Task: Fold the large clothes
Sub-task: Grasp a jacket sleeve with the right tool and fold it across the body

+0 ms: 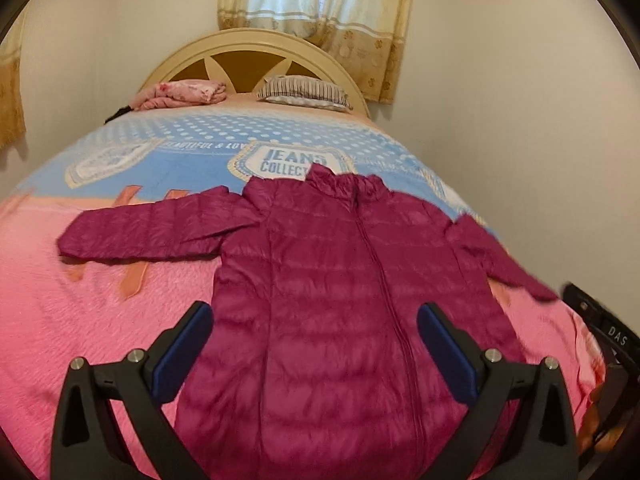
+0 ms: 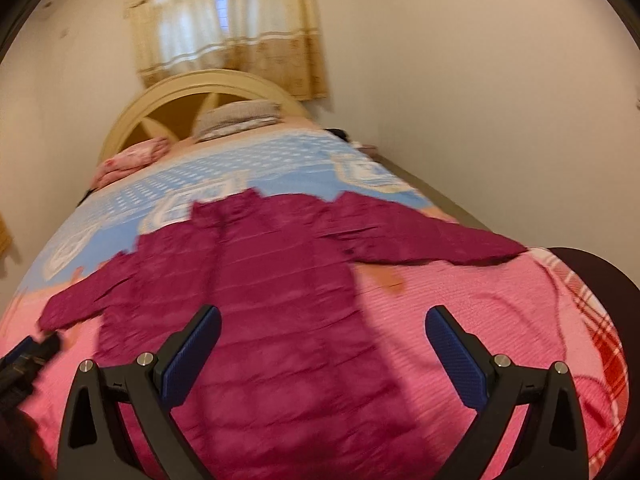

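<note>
Both the left tool [image 1: 314, 334] and right tool [image 2: 322, 338] gape empty above the spread jacket [image 1: 340, 280] ahead on the bed [image 1: 100, 320]

Bed [image 1: 80, 340] with an arched cream headboard [image 1: 248, 46], covered by a blanket [image 1: 192, 156] that is pink at the near end and light blue with white dots and badge prints at the far end. A magenta quilted jacket [image 1: 328, 300] lies flat on the blanket, front up and zipped, collar toward the headboard, both sleeves spread outward to the sides. At the head of the bed, a folded pink floral cloth [image 1: 182, 94] lies on the left and a striped pillow [image 1: 304, 92] on the right, apart from each other and well apart from the jacket.
</note>
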`<state>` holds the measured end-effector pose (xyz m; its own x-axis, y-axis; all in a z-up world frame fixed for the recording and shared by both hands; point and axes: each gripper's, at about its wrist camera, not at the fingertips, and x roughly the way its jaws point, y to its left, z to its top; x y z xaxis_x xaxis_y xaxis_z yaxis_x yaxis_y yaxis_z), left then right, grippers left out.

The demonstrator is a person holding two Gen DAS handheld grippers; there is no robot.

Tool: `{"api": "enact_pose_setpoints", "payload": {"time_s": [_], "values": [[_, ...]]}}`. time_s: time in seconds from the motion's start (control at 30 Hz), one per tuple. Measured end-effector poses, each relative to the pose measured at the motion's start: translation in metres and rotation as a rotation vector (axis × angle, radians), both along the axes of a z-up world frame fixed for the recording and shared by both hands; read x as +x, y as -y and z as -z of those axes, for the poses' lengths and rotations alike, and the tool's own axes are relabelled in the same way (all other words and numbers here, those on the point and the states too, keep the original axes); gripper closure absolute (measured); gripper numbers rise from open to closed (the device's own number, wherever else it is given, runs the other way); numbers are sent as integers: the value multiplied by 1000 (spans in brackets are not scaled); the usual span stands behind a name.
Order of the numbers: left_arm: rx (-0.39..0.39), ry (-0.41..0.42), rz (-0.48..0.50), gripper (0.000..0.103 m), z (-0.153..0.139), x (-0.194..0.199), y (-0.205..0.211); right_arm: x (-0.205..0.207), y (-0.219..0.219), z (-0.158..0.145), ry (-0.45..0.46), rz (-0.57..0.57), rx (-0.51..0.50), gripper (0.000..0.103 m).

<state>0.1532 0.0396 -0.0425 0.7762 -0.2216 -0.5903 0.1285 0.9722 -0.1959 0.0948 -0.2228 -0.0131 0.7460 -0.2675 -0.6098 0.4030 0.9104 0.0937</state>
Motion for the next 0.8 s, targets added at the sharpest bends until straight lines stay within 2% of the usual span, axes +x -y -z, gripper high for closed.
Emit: {"api": "enact_pose_setpoints", "payload": {"time_s": [0.07, 0.13, 0.27, 0.33, 0.37, 0.4, 0.5, 0.7, 0.8], "values": [[-19, 10, -17, 0, 5, 19, -7, 5, 39, 3, 5, 77, -4, 1], [-39, 7, -40, 0, 12, 41, -15, 8, 90, 8, 9, 152, 39, 1], [-47, -5, -79, 0, 27, 76, -28, 15, 202, 27, 15, 271, 225, 2], [25, -12, -108, 0, 37, 95, -27, 20, 255, 42, -10, 328, 353, 16], [60, -9, -125, 0, 40, 99, -25, 24, 273, 51, -18, 348, 414, 28], [108, 3, -160, 0, 45, 104, -23, 27, 291, 60, -24, 366, 484, 32], [193, 23, -222, 0, 60, 118, -17, 43, 319, 84, -43, 395, 604, 32], [217, -24, -256, 0, 85, 134, -11, 99, 327, 113, -155, 404, 585, 32], [240, -65, -248, 0, 96, 139, -9, 119, 332, 130, -228, 454, 585, 32]]}}
